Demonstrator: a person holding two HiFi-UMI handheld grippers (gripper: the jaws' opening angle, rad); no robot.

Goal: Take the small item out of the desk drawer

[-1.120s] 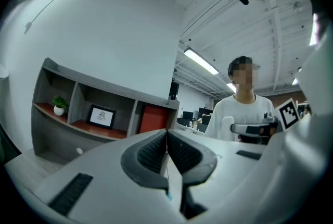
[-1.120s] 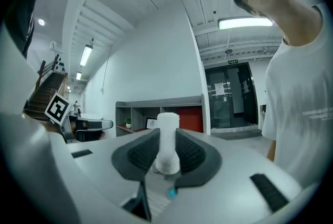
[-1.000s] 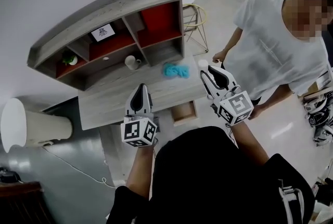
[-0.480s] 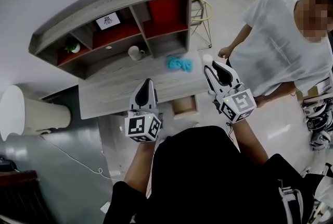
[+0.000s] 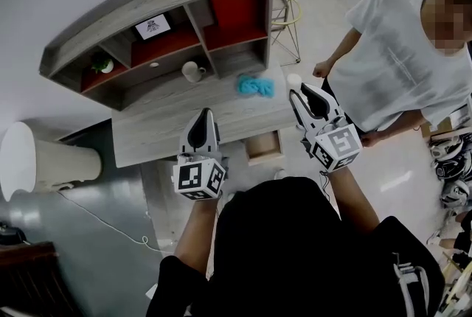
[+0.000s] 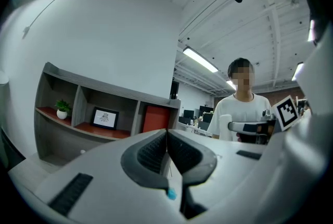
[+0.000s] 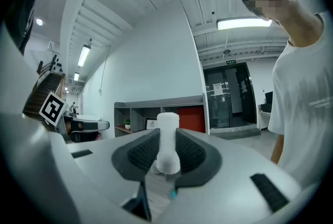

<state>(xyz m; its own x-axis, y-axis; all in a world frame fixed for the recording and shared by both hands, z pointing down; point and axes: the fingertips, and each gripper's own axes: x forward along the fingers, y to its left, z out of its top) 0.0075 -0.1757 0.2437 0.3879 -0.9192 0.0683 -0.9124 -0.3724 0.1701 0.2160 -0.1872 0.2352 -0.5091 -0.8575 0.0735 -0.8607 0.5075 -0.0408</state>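
Ribbed jaws of right gripper (image 7: 167,138) pinching smooth white cylinder (image 7: 168,126)

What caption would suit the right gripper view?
Right gripper pinches a small white cylindrical item, grey shelf unit behind.

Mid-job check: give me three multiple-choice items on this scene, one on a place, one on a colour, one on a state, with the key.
1. Where does the blue cloth lie?
A. on the desk top
B. in a basket
C. on a sofa

2. What colour is the small item in the right claw?
A. red
B. white
C. black

3. How does the left claw stand?
A. wide open
B. shut on a pen
C. shut, empty

Key:
1 A, the head view shows the cloth lying on the grey wooden top.
2 B, the right gripper view shows a white piece clamped between its jaws.
3 C, the left gripper view shows its jaws together with nothing between them.
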